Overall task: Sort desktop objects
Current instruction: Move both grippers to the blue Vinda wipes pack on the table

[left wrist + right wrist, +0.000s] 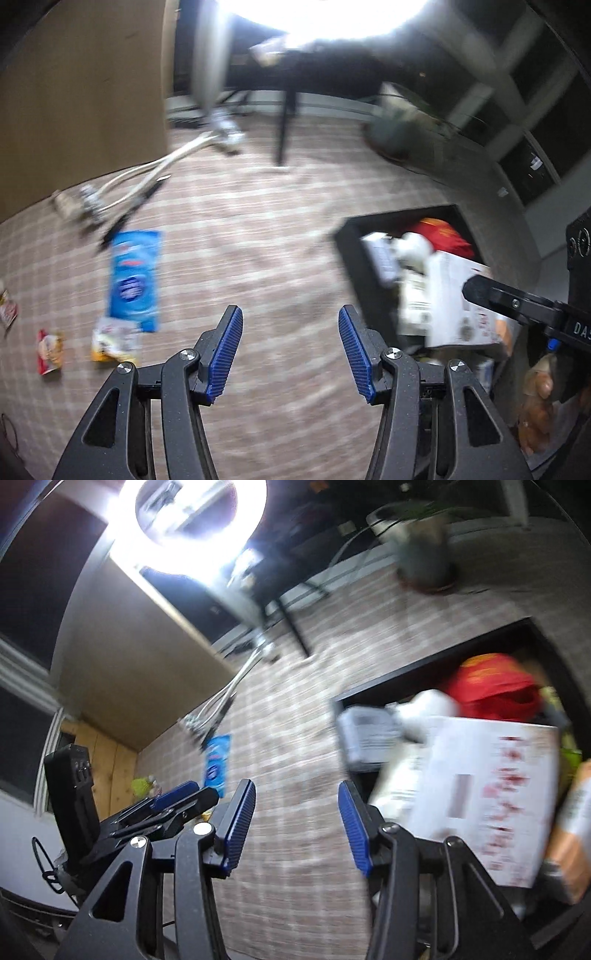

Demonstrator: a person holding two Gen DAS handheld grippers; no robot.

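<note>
Jaws: left gripper and right gripper both stood apart, nothing between. Black bin at right held white box; blue packet lay on checked cloth.

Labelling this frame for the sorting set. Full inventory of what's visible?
black bin: 1, right side of the checked cloth, full
white box: 1, red print, on top of the bin
red bag: 1, at the bin's back
blue packet: 1, flat on the cloth, left
small snack packets: at least 3, yellow-white and red, near the left edge
ring light: 1, lit, behind the table
potted plant: 1, far right
left tool: 1, open, empty
right tool: 1, open, empty
</note>
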